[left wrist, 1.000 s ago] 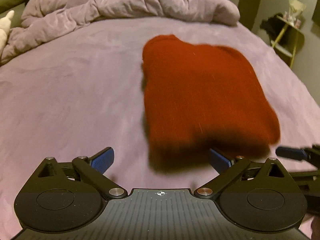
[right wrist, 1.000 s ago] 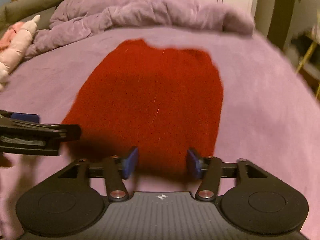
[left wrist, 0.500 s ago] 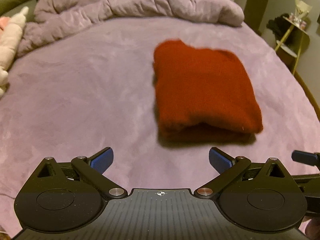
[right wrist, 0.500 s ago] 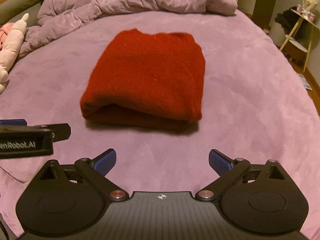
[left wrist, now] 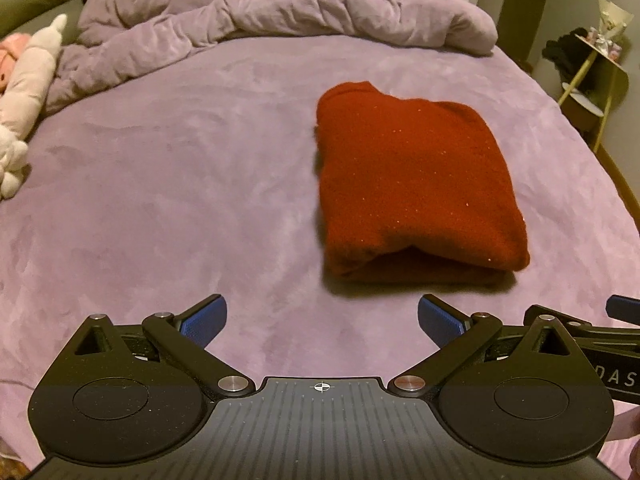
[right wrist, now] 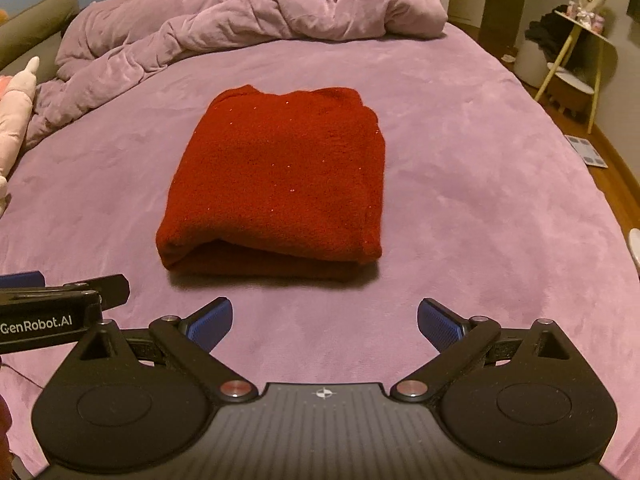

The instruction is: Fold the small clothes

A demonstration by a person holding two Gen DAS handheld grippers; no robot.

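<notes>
A red knit garment (right wrist: 276, 184) lies folded into a thick rectangle on the purple bedspread (right wrist: 460, 200), its folded edge facing me. In the left wrist view the same red garment (left wrist: 416, 188) sits ahead and to the right. My left gripper (left wrist: 322, 320) is open, with nothing between its blue pads, short of the garment. My right gripper (right wrist: 324, 320) is also wide open and holds nothing, a little back from the garment's near edge. Each gripper shows at the edge of the other's view.
A rumpled purple duvet (right wrist: 248, 24) is heaped along the far side of the bed. Pale plush toys (left wrist: 28, 92) lie at the left edge. A small yellow-legged side table (right wrist: 576, 52) stands off the bed to the right, with wooden floor (right wrist: 612, 176) beside it.
The right gripper's jaws spread from part closed to wide open. Both grippers pulled up and back from the garment, which now lies farther ahead, folded and sharp rather than blurred.
</notes>
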